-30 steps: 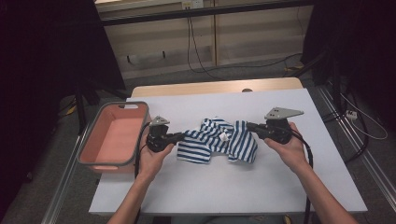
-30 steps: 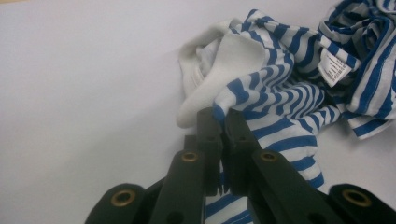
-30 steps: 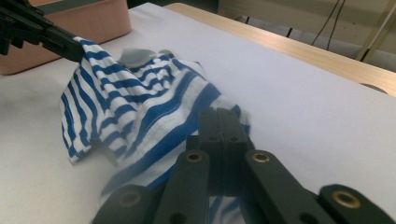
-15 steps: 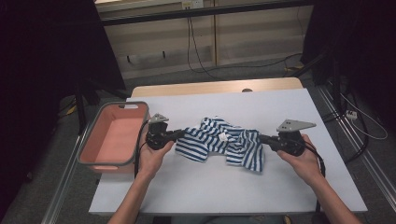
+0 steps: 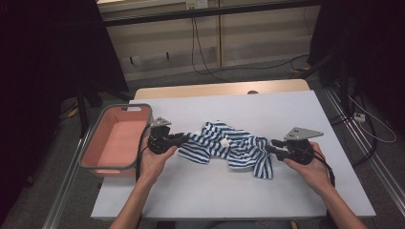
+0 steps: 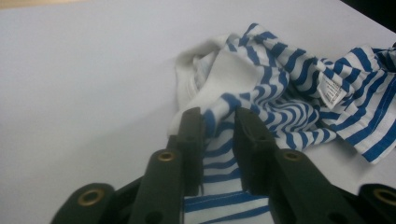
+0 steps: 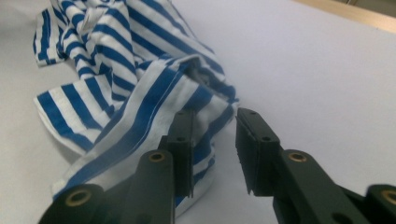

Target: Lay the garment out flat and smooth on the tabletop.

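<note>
Garment: a blue-and-white striped cloth (image 5: 229, 149) lies crumpled near the middle of the white bench (image 5: 210, 195), between the two hands.
Left claw: the left claw (image 6: 218, 135) is closed narrow on a fold of the cloth's left edge; in the left gripper view striped fabric fills the gap between the jaws and runs back under them.
Right claw: the right claw (image 7: 215, 140) stands partly open at the cloth's right end. In the right gripper view one jaw lies against the striped hem and the other stands over bare bench, so nothing is pinched.
Label: a small white care tag (image 6: 332, 91) shows on the upper folds, near the cloth's middle.
Basket: a pink basket (image 5: 91, 153) sits at the bench's left edge, just beside the left hand (image 5: 153, 160), and holds nothing that can be seen.
Step, as judged: spreading or straightening the cloth, with one end held and the other end about to be taken.
Risk, right side: if the jaws close where they stand, they may catch only the thin hem or miss it, and the end would slip out on the first pull.
Risk, left side: the pinch is on a loose fold, so a hard sideways tug could drag the whole bundle instead of opening it.
Risk, layers: the folds overlap, so the right claw could grab two layers together and lock the crumple in.
</note>
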